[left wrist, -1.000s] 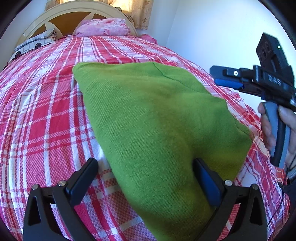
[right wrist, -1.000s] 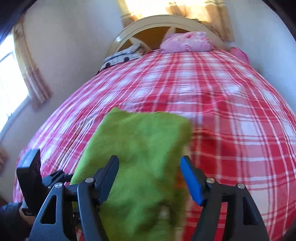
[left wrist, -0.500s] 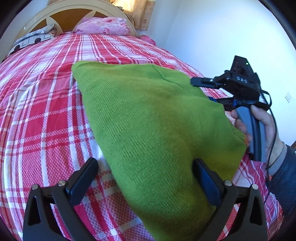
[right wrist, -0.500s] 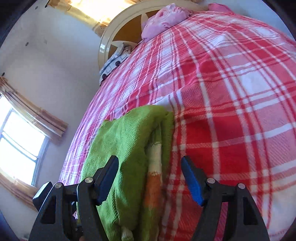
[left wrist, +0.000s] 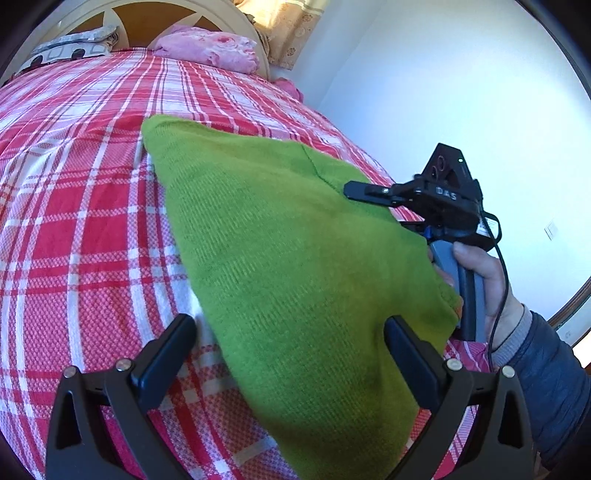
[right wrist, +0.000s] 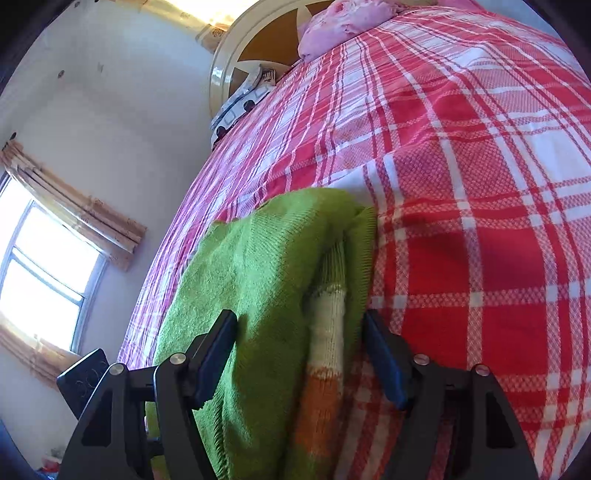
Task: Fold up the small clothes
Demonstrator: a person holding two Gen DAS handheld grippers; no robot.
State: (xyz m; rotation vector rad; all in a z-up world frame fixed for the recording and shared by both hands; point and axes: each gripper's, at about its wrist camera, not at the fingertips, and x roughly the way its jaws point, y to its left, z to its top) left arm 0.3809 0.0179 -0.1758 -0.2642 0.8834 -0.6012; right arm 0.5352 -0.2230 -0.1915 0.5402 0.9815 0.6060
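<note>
- Green knit garment (left wrist: pixel 280 266): laid flat on the bed (left wrist: pixel 74 229), folded; its long axis is seen running from the near edge of the bed toward the headboard (left wrist: pixel 236 22), with one corner pointing that way.
- Striped cuff (right wrist: pixel 327 332), cream and orange: seen tucked within the folded right edge of the garment.
- Left gripper (left wrist: pixel 291 354): jaws held well apart over the garment's near end; nothing is clamped.
- Right gripper (right wrist: pixel 301 350): jaws have just been closing, yet are held apart, with the folded edge and cuff between them, not pinched.
- Pink pillow (left wrist: pixel 210 48): placed by the headboard.
</note>
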